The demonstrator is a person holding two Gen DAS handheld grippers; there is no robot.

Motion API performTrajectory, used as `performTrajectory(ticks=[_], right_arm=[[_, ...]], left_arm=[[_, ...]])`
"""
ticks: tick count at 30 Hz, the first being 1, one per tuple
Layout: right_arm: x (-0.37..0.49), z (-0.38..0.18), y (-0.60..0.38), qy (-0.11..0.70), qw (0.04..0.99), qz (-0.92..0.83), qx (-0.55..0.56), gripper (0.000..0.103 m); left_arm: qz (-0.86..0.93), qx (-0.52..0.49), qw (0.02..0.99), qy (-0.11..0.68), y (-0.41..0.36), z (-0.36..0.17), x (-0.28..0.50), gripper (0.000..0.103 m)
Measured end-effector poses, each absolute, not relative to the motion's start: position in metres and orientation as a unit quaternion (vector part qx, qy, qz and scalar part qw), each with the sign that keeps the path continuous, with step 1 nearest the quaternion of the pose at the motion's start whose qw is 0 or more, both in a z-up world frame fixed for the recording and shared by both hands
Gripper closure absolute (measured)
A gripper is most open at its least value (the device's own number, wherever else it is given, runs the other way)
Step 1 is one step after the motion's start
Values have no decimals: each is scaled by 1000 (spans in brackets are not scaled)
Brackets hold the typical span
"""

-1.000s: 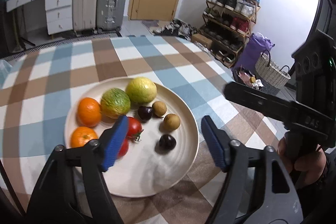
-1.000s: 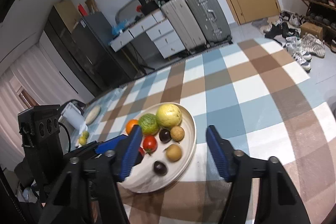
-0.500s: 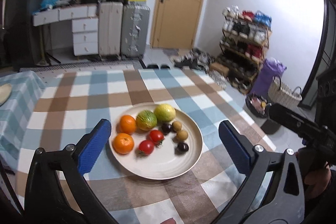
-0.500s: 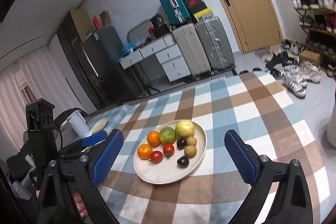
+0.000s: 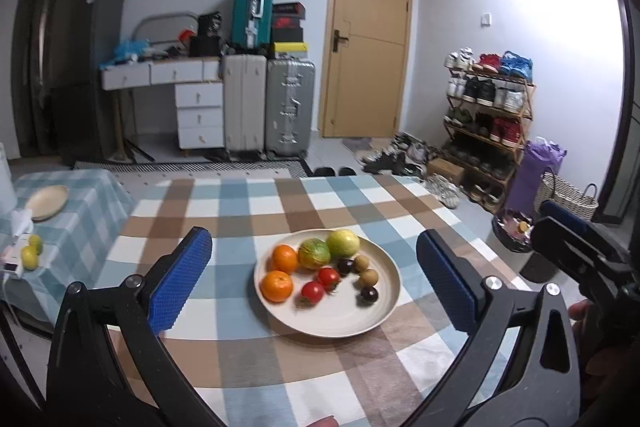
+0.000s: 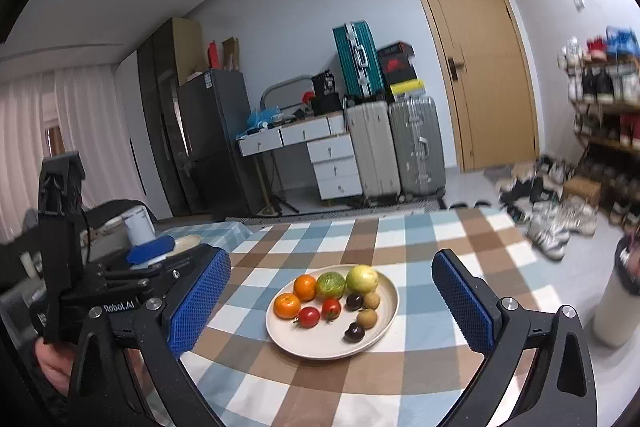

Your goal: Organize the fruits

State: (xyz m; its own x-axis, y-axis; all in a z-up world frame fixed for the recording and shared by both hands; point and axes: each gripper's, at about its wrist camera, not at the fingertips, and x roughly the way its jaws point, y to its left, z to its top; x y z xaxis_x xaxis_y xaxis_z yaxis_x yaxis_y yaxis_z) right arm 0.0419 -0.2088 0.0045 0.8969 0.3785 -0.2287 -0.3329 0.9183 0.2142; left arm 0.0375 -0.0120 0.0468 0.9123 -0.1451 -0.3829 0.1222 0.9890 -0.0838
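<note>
Left gripper [image 5: 314, 273] seen from its own cam: jaws spread wide, blue pads [image 5: 179, 281] far apart, nothing between them or held. Beyond the pads, a cream plate [image 5: 384, 311] sits on the checked tablecloth [image 5: 248, 203] w/ all the fruit on it: two oranges [image 5: 277, 285] at the left side, a mottled green fruit [image 5: 314, 253] and a yellow-green one [image 5: 343, 243] at the far rim, two tomatoes [image 5: 313, 291] mid-plate, small brown fruits [image 5: 368, 277] and dark purple ones [image 5: 369, 293] to the right. None of the fruit touches a gripper. Off to the left, a lower table w/ a small plate [image 5: 47, 202] and a couple of limes [image 5: 29, 255]. Far right edge shows the other gripper's body, a hand under it. Right gripper [image 6: 330, 301] from its cam: jaws opening, already about as wide as they go, nothing between the pads [image 6: 464, 305], nothing held. Same plate [image 6: 384, 323] lies ahead on the cloth [image 6: 420, 235], fruit grouped as before, oranges [image 6: 287, 305] left, tomatoes [image 6: 309, 316] centre, dark ones [image 6: 354, 332] nearest. Left gripper's body is at the left edge, a hand [image 6: 54, 371] gripping its handle. Back wall: suitcases [image 6: 396, 147], drawers [image 6: 334, 167], door [image 6: 480, 67].
</note>
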Motion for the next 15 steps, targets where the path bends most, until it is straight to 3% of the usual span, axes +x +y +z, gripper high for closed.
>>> performTrajectory(ticks=[15], right_arm=[[19, -17, -186, 109, 981, 158, 25, 0]], left_arm=[[-18, -8, 988, 152, 13, 22, -9, 1]])
